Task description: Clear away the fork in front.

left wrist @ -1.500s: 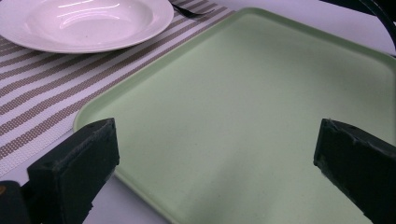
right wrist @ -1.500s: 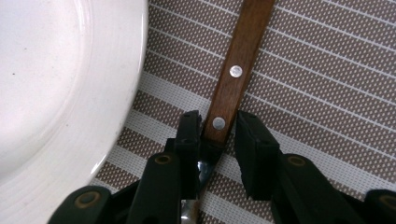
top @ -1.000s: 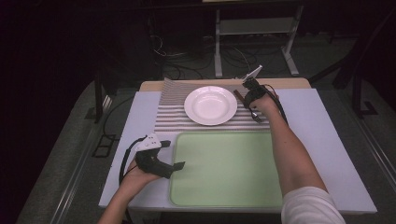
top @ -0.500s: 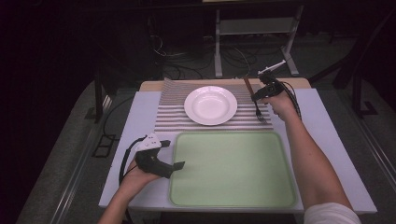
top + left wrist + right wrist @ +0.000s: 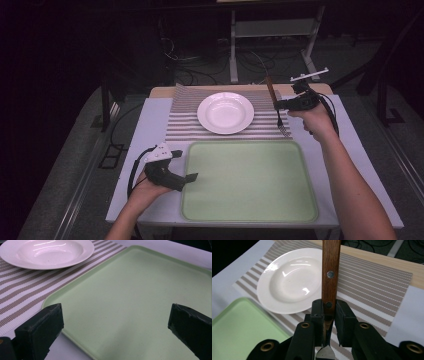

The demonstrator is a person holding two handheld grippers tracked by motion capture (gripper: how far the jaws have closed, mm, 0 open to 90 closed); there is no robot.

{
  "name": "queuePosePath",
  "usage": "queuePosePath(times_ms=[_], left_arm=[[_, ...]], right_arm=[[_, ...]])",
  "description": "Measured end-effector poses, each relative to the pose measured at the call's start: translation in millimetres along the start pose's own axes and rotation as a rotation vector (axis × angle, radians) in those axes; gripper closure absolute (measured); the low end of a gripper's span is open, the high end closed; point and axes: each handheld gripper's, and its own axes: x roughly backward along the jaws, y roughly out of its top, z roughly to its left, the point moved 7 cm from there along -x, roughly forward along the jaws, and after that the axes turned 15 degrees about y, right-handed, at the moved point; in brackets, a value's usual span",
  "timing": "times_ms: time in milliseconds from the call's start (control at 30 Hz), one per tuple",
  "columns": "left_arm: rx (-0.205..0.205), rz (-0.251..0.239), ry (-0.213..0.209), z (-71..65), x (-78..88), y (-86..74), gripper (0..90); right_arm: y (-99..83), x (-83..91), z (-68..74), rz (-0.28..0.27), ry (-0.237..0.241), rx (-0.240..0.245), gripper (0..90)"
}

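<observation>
Right gripper [image 5: 285,104] has the fork [image 5: 276,105] clamped by its wooden handle, jaws tight on it, tines hanging just above the striped placemat [image 5: 182,117], handle tilted up and away. Just beside it sits the white plate [image 5: 225,112], empty, on that same mat. Nearer the person lies the green tray [image 5: 250,180], bare. Left gripper [image 5: 192,177] rests at the tray's left edge, jaws spread wide over the tray with nothing between them.

Wooden-handled fork [image 5: 331,272], glossy plate [image 5: 289,280]
</observation>
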Motion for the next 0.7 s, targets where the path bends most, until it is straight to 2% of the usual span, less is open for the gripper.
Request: queuePosePath(times_ms=[200,300,467,633,700], left_arm=[[-0.009,0.004,-0.004,-1.7,-0.4,-0.6,0.0],[-0.015,0.004,-0.004,-2.5,-0.7,-0.7,0.0],[-0.016,0.003,0.006,-3.7,-1.5,0.0,0.0],[-0.012,0.007,0.015,-3.4,-1.8,-0.9,0.0],[-0.009,0.006,0.017,-3.1,-2.1,-0.7,0.0]], right_arm=[[-14.7,5.7,15.1,-0.026,0.031,0.039,77.4],[-30.2,6.6,25.9,-0.044,0.06,0.061,77.4],[-42.2,8.6,36.9,-0.049,0.079,0.09,77.4],[-54.9,10.9,52.5,-0.046,0.106,0.144,77.4],[-59.7,11.7,56.3,-0.044,0.112,0.148,77.4]])
